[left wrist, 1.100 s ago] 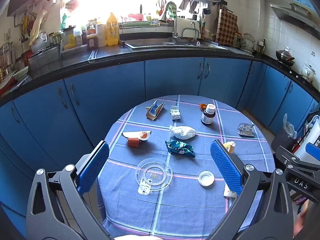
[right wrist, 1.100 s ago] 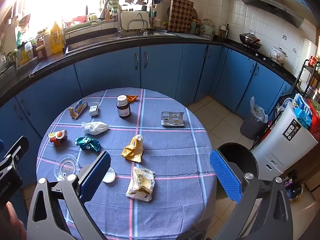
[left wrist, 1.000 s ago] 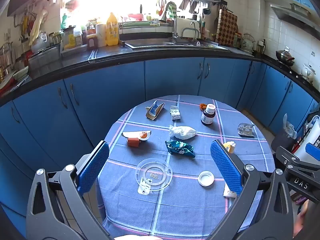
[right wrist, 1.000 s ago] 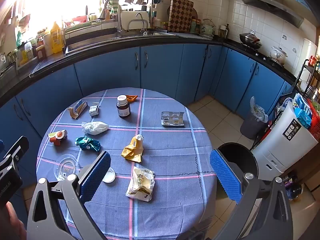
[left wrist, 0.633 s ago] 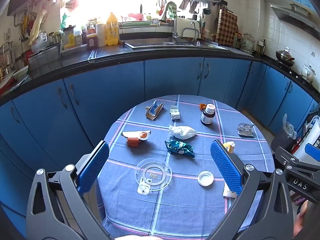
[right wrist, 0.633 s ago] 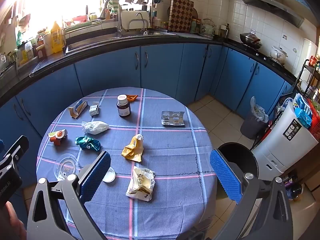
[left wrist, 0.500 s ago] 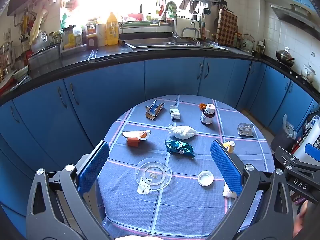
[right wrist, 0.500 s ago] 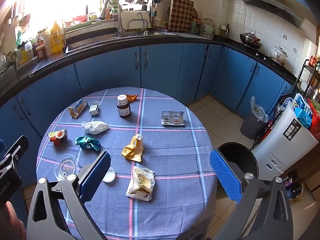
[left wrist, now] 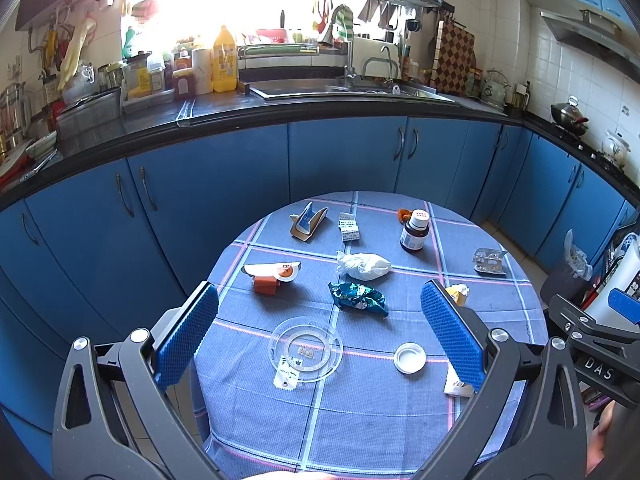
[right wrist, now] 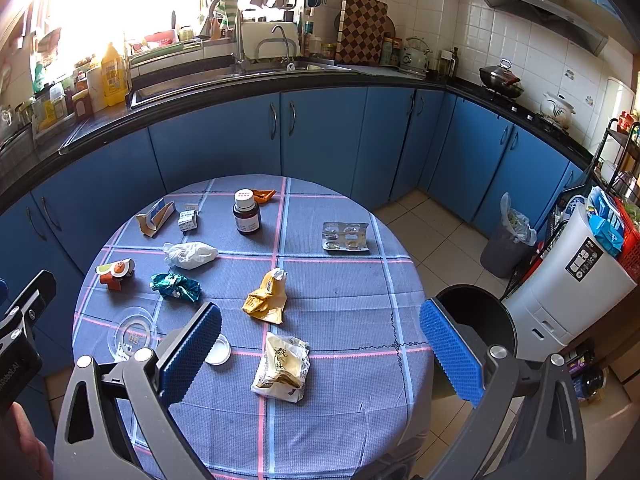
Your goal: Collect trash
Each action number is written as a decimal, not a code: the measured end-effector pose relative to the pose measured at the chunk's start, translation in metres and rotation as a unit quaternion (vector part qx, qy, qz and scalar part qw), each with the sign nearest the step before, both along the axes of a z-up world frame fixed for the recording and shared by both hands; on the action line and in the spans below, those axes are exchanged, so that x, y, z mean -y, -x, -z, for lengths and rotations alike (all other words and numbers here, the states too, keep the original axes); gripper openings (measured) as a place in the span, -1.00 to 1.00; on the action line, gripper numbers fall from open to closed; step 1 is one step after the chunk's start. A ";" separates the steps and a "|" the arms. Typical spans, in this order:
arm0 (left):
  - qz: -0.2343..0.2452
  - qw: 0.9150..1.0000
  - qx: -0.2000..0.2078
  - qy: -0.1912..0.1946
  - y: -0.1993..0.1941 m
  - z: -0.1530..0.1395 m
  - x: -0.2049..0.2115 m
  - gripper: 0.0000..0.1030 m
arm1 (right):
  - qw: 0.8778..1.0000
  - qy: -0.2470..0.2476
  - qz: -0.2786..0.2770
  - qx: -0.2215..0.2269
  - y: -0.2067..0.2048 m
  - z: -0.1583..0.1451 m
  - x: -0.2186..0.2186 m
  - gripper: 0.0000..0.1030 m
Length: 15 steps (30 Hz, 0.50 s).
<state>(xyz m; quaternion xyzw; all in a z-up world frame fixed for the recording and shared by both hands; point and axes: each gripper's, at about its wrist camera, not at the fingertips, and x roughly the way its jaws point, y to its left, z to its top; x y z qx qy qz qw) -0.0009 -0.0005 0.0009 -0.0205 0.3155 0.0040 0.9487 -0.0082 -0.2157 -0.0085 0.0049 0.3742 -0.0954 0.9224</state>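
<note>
Trash lies scattered on a round table with a blue checked cloth (right wrist: 344, 292). There is a cream snack bag (right wrist: 283, 367), a yellow wrapper (right wrist: 266, 296), a teal foil wrapper (left wrist: 357, 297) (right wrist: 176, 286), a white crumpled bag (left wrist: 363, 265) (right wrist: 190, 254), a blister pack (right wrist: 346, 236), a brown medicine bottle (left wrist: 414, 230) (right wrist: 247, 216), a white cap (left wrist: 409, 357) and a clear plastic lid (left wrist: 306, 349). My left gripper (left wrist: 318, 334) hangs open above the table's near left side. My right gripper (right wrist: 318, 352) is open over the cream snack bag, holding nothing.
A black bin (right wrist: 476, 320) stands on the floor at the table's right edge. A grey bin with a bag (right wrist: 508, 240) and a white appliance (right wrist: 572, 276) stand further right. Blue cabinets (left wrist: 344, 160) and a dark counter curve behind the table.
</note>
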 end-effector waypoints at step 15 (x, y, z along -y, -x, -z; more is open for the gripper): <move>0.000 1.000 0.003 0.001 0.003 -0.004 0.000 0.93 | 1.000 0.000 0.000 0.000 0.000 0.000 0.000 0.88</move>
